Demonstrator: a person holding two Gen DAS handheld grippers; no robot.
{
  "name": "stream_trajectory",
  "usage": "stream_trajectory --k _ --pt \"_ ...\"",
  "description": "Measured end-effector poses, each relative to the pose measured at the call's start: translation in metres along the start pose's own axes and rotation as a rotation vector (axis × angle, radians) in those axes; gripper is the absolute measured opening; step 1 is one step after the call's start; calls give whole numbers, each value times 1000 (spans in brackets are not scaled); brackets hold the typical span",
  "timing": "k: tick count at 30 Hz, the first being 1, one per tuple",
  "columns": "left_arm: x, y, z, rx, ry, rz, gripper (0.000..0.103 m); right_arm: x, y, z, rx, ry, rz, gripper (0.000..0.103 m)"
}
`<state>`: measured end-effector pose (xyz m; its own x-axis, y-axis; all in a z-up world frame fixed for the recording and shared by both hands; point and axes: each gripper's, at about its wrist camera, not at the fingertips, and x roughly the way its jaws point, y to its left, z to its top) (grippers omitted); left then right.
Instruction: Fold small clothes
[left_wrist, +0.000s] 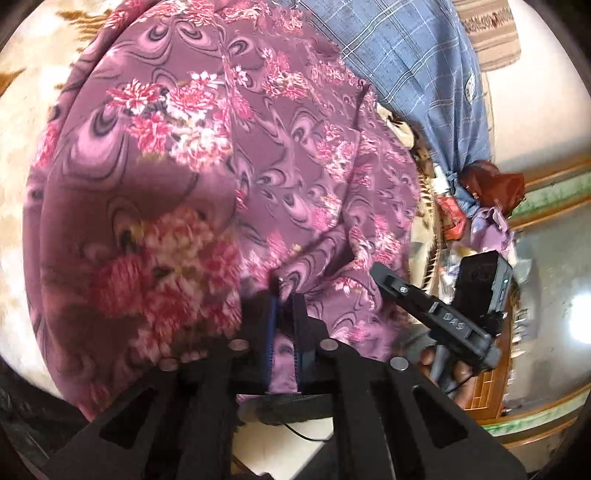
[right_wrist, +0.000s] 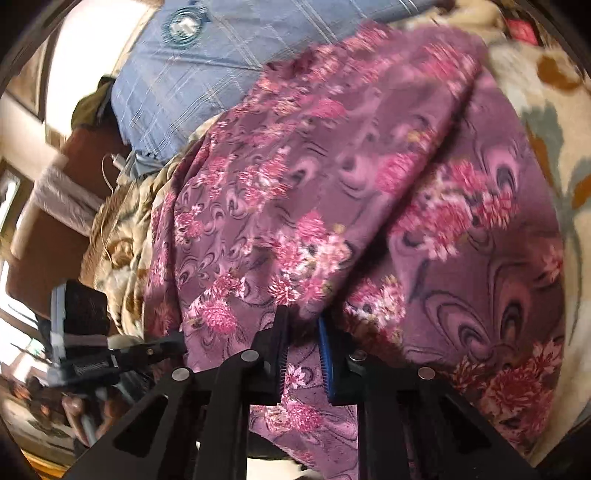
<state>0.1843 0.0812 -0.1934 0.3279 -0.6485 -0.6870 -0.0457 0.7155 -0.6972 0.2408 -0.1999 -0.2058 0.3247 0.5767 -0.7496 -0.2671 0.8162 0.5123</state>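
The purple floral garment lies spread over a cream patterned blanket on what looks like a bed, filling most of both wrist views, with a blue checked pillow beyond it at about one o'clock in the left view. The left claw is pinched nearly closed on the near hem, cloth bunched between its fingers. The right claw stands a little wider, also with a fold of the hem running between its pads, and seems to grip it, though how firmly I cannot tell. The step in hand looks like carrying this near edge toward twelve o'clock for a fold. To do it well, both claws should lift together, keep the hem taut and level between them, and lay it down square on the far edge before letting go. No container shows in either view.
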Motion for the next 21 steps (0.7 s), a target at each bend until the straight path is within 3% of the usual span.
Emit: stream_trajectory --k 2,4,5,6,10,13,16,17,21 --pt "-15 -11 -8 41 -32 37 8 -3 3 0 -21 -20 -12 23" --pt "-31 -24 -16 95 -96 63 23 -11 -1 1 12 -45 25 31" --pt "-37 -27 -21 106 -128 80 40 -16 -2 2 19 -69 22 38" --pt "-50 -28 -24 115 -176 103 48 -24 -1 3 16 -100 8 40" --pt "-69 -28 -15 120 -280 195 48 -61 21 -1 -39 -253 14 70" --pt "-84 -26 -13 110 -379 271 48 -71 48 -15 -102 -300 41 73" --pt "-94 -22 -6 100 -436 288 50 -73 82 -38 -156 -357 34 73" --pt "-96 -21 -3 100 -452 292 52 -69 90 -41 -173 -351 40 73" --pt "-101 -8 7 75 -476 308 53 -37 127 -44 -236 -191 119 69"
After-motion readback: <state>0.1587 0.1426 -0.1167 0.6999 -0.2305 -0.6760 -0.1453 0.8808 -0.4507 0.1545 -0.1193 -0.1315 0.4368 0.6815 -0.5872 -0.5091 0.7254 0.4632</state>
